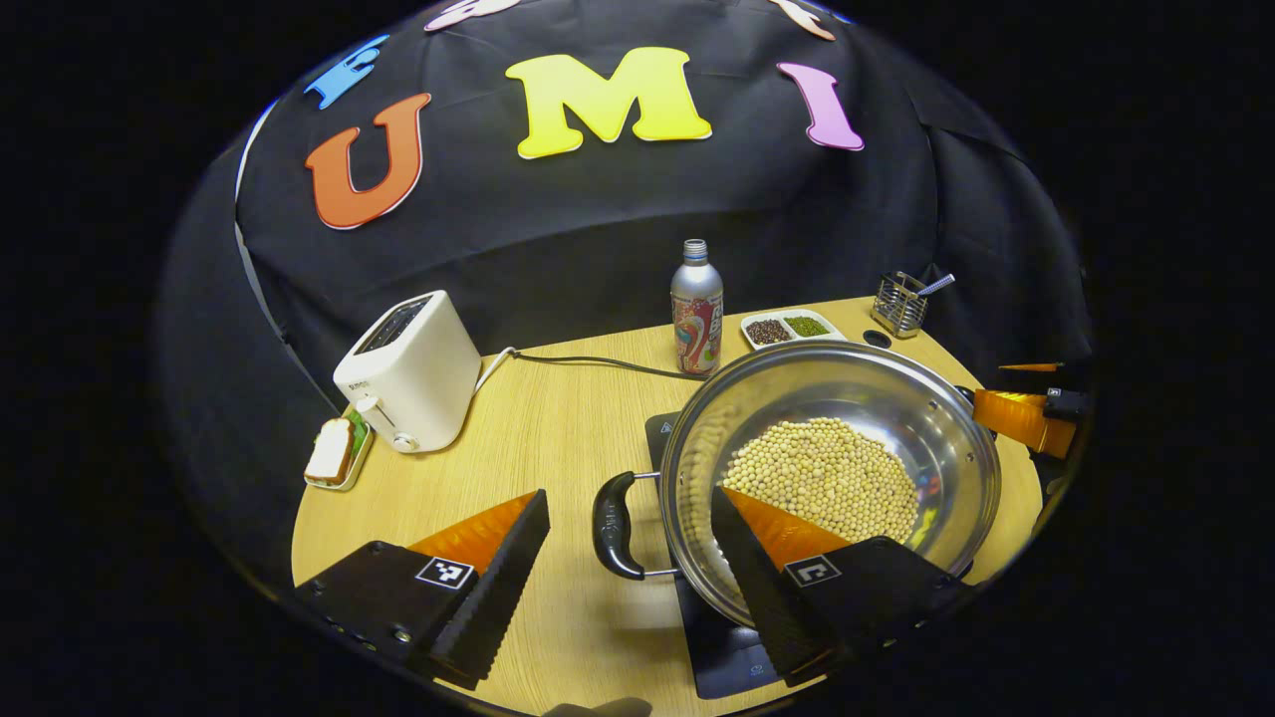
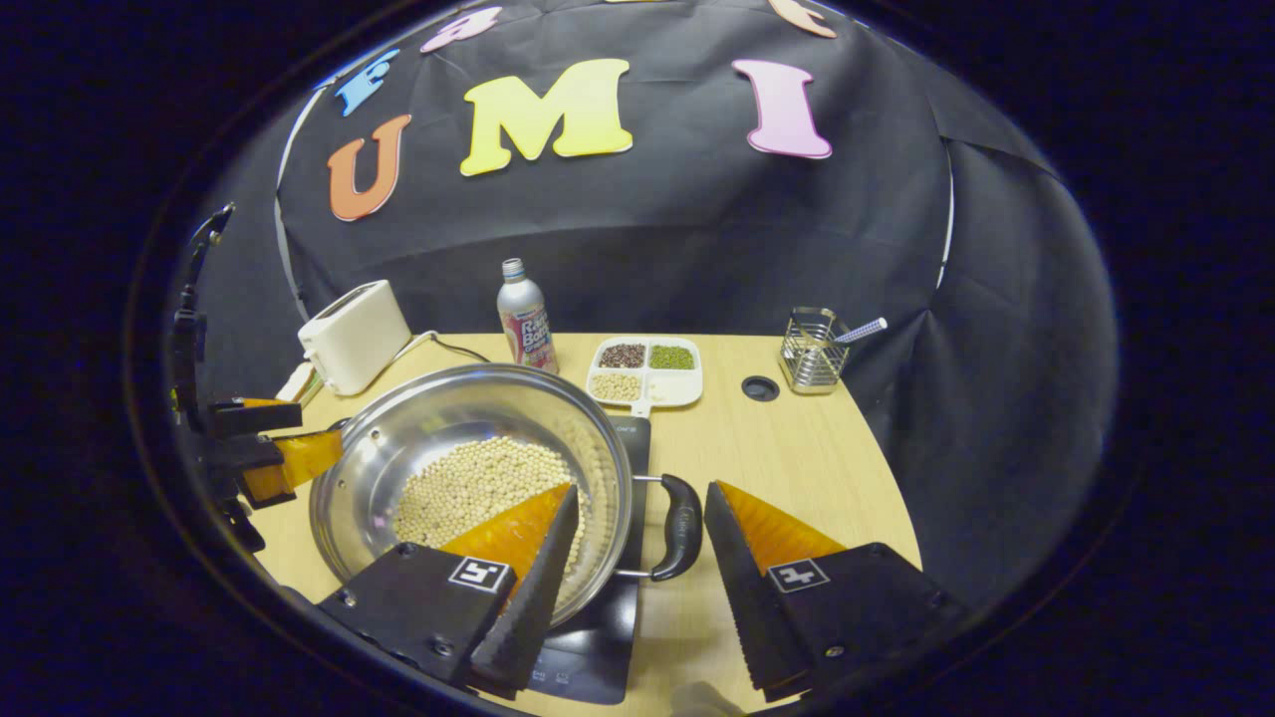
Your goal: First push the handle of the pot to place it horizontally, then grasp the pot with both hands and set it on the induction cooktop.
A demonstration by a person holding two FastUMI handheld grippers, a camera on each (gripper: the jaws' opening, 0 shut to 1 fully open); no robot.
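A steel pot holding soybeans sits over the black induction cooktop on the wooden table. In the left gripper view its black side handle lies between the fingers of my left gripper, which is open, with one finger over the pot's rim. In the right gripper view the pot has its other black handle between the spread fingers of my right gripper, also open. The cooktop shows under the pot. Each gripper appears across the pot in the other's view: right gripper, left gripper.
A white toaster with its cable stands at the back left, beside bread on a small dish. Behind the pot are a bottle, a divided dish of beans and a wire holder. The table edge curves close on both sides.
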